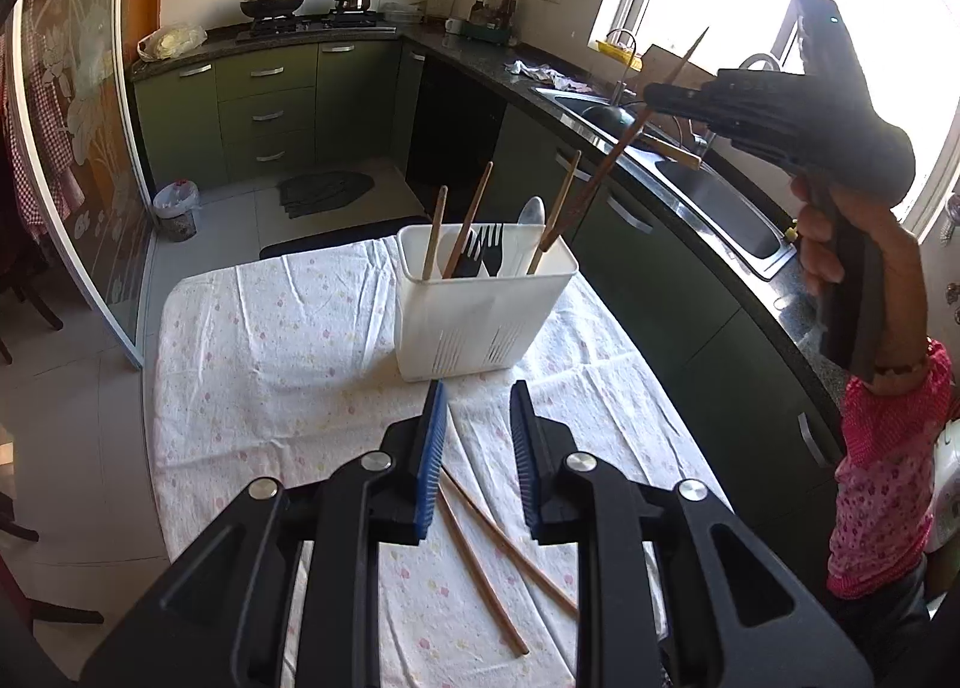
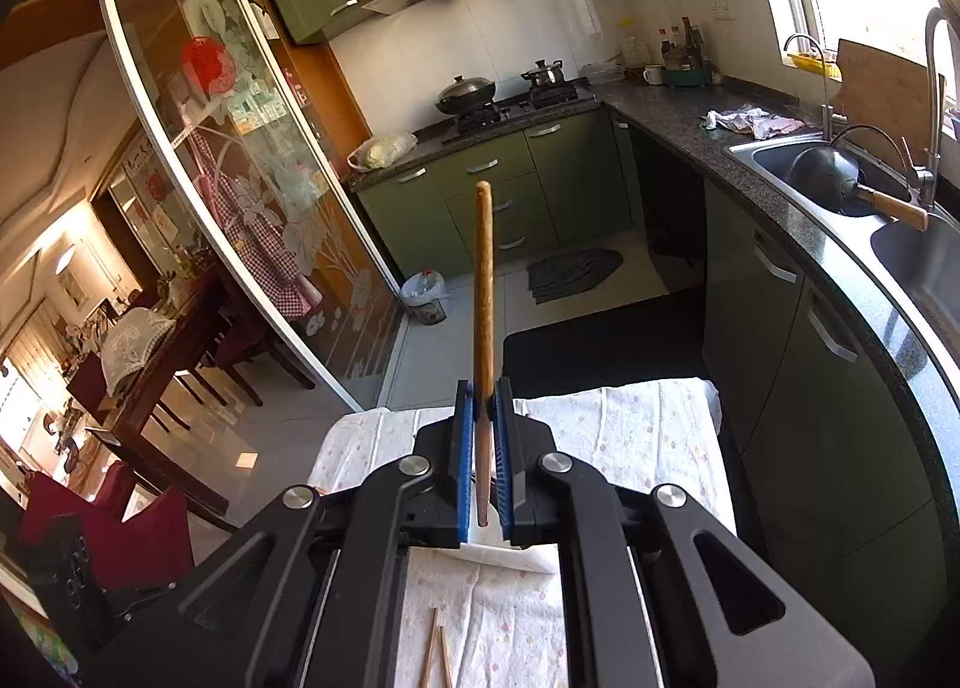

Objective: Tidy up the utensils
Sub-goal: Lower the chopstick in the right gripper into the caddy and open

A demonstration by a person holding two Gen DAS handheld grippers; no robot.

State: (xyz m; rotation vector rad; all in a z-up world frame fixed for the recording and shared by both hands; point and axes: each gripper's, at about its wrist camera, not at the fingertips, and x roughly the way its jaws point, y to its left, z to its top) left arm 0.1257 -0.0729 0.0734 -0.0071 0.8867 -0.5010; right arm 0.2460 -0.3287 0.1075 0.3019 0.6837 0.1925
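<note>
The right gripper [image 2: 485, 397] pinched one chopstick [image 2: 483, 292] and held it in the air above the white holder [image 1: 480, 316]. The left gripper [image 1: 477, 388] stood slightly spread and empty, just before the holder. Two chopsticks [image 1: 498, 556] lay on the tablecloth [image 1: 270, 340] below it.

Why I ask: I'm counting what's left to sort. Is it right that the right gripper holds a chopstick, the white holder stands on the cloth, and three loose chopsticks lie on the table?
Not quite: two loose chopsticks lie on the cloth, not three, as the left wrist view shows. The right gripper does hold a chopstick, and the white holder stands on the cloth.
</note>
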